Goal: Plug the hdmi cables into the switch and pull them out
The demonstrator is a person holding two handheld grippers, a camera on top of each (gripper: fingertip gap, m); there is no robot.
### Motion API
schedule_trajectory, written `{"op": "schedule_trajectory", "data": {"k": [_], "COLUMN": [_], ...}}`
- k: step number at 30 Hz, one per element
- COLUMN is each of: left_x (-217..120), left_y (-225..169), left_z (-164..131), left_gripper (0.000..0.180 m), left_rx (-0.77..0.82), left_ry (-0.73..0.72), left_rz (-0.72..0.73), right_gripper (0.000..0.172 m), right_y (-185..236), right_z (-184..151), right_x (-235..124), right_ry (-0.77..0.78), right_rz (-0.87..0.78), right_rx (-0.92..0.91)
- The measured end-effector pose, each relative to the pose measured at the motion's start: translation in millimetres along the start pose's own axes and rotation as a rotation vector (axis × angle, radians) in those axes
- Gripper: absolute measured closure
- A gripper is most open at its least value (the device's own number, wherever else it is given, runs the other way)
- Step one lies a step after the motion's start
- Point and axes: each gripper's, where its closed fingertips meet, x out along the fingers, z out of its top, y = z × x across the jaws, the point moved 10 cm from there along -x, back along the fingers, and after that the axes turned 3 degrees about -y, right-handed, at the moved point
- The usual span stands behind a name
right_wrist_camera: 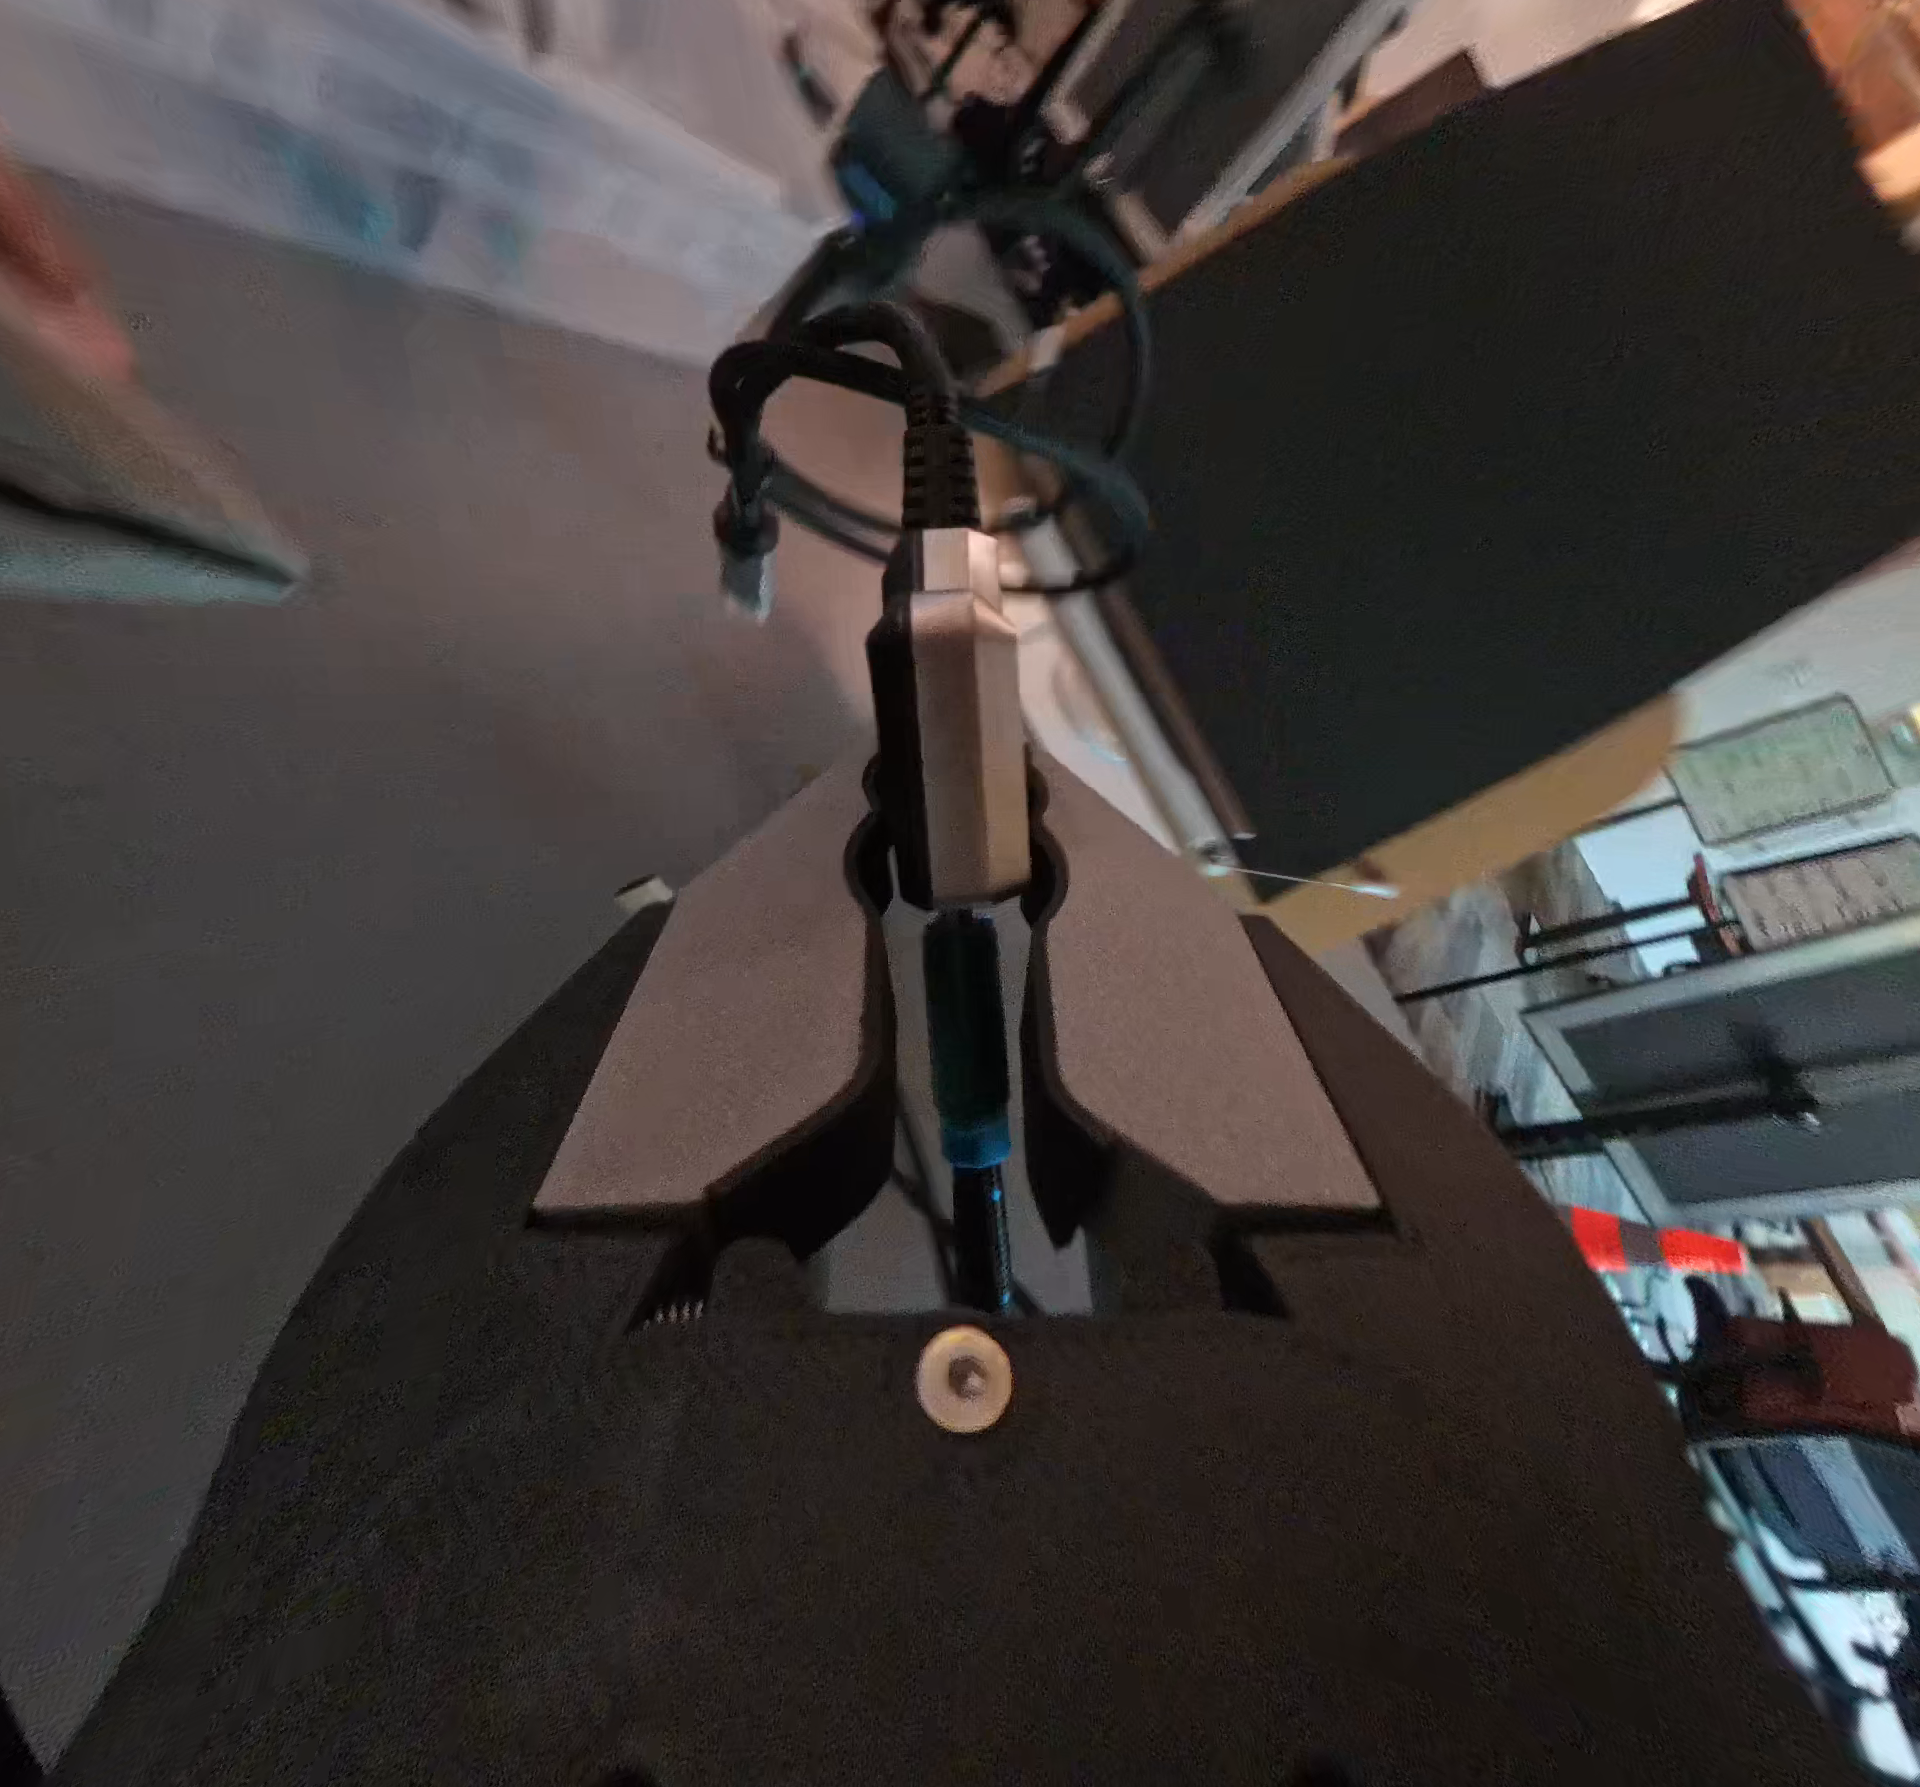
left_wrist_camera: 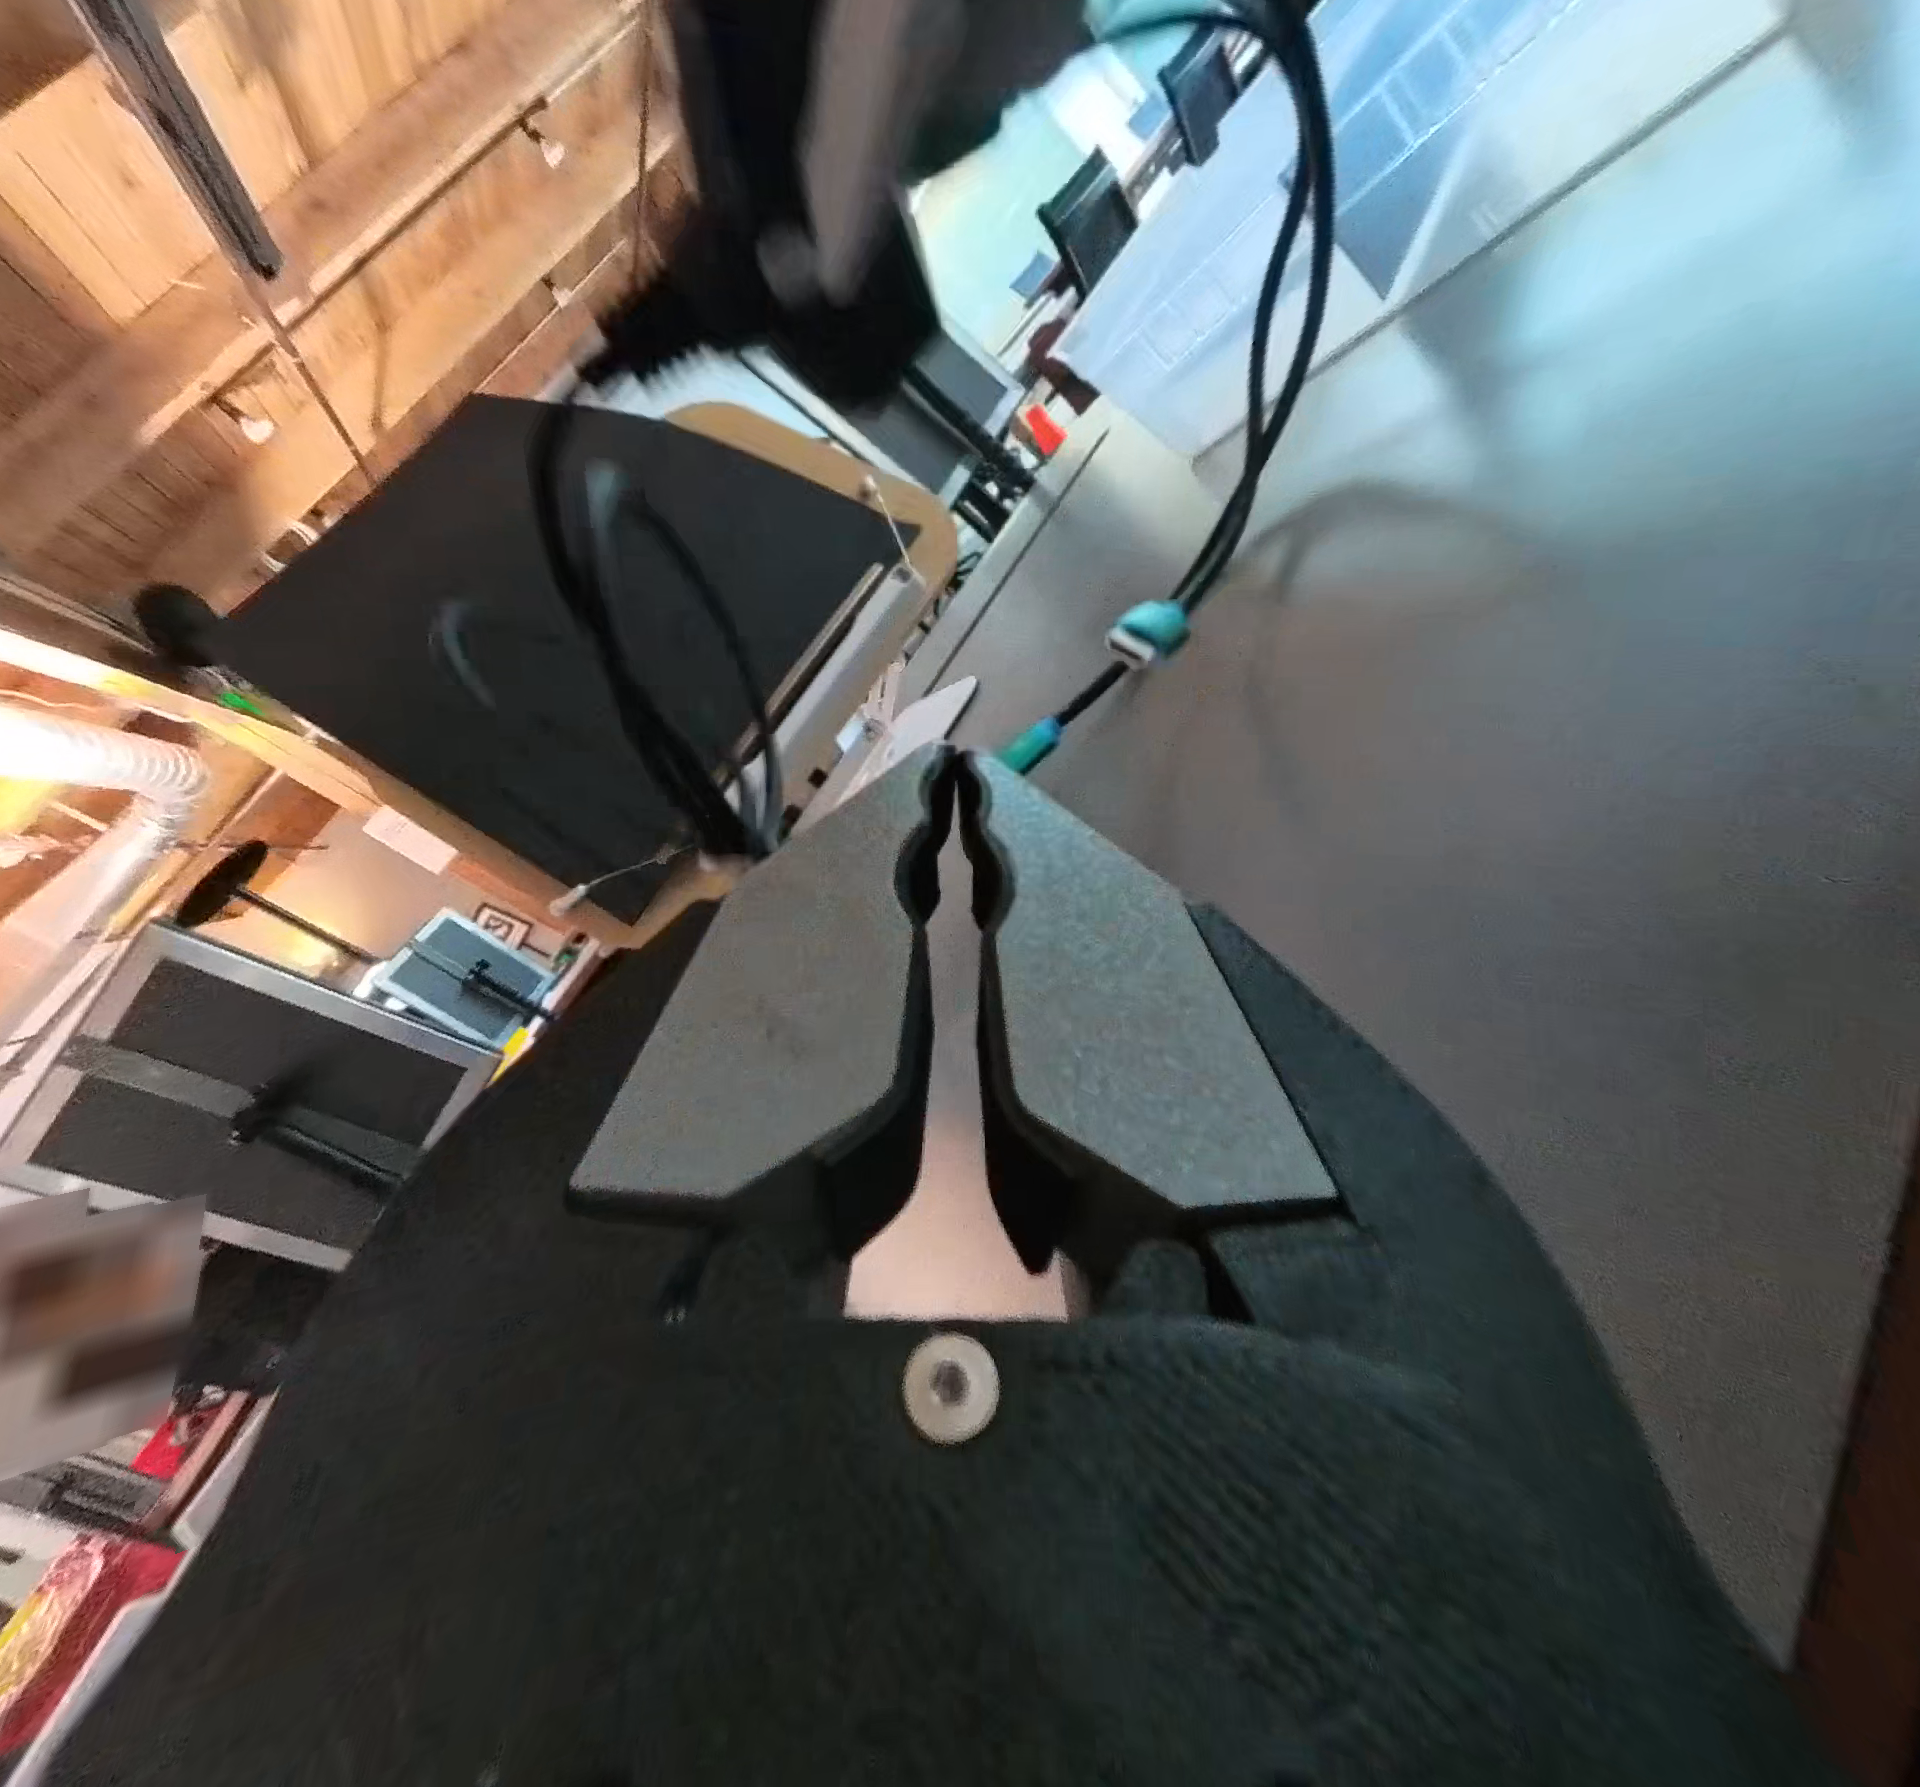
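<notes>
In the right wrist view my right gripper (right_wrist_camera: 961, 833) is shut on the silver HDMI switch (right_wrist_camera: 966, 729), which it holds edge-on with both pads pressed on its sides. A black cable (right_wrist_camera: 940, 480) leaves the switch's far end. A black plug with a blue ring (right_wrist_camera: 968, 1041) sits at its near end, between my fingers. A loose plug (right_wrist_camera: 748, 574) hangs beyond to the left. In the left wrist view my left gripper (left_wrist_camera: 958, 769) is shut, its fingertips meeting. A teal HDMI plug (left_wrist_camera: 1148, 634) on a black cable (left_wrist_camera: 1283, 303) lies on the table just beyond it. A second teal cable end (left_wrist_camera: 1029, 750) lies beside the fingertips.
The grey tabletop (left_wrist_camera: 1558, 906) stretches to the right in the left wrist view. A black panel with a wooden rim (left_wrist_camera: 468, 615) stands at the table's far side and also shows in the right wrist view (right_wrist_camera: 1507, 438). A clear plastic bin (left_wrist_camera: 1507, 75) sits at the back. The other gripper (left_wrist_camera: 831, 127) hangs blurred above. Across from one pair of fingers to the other is roughly 15 centimetres.
</notes>
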Motion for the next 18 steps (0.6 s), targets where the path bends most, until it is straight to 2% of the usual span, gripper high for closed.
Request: {"op": "schedule_trajectory", "data": {"k": [5, 11, 14, 18], "left_x": [2, 4, 3, 4], "left_y": [-6, -2, -4, -7], "left_z": [-2, -4, -4, -4], "left_gripper": [0.180, 0.180, 0.180, 0.180], "left_rx": [0.057, 0.017, 0.033, 0.069], "left_ry": [0.026, 0.035, 0.032, 0.043], "left_rz": [-0.009, 0.003, 0.005, 0.002], "right_gripper": [0.154, 0.154, 0.154, 0.154], "right_y": [-101, -189, -223, -253], "right_z": [45, 77, 72, 35], "right_x": [-68, -153, -163, -149], "right_ry": [-0.036, -0.104, -0.137, -0.165], "right_rz": [-0.134, -0.363, -0.396, -0.401], "right_rx": [0.048, 0.051, 0.096, 0.118]}}
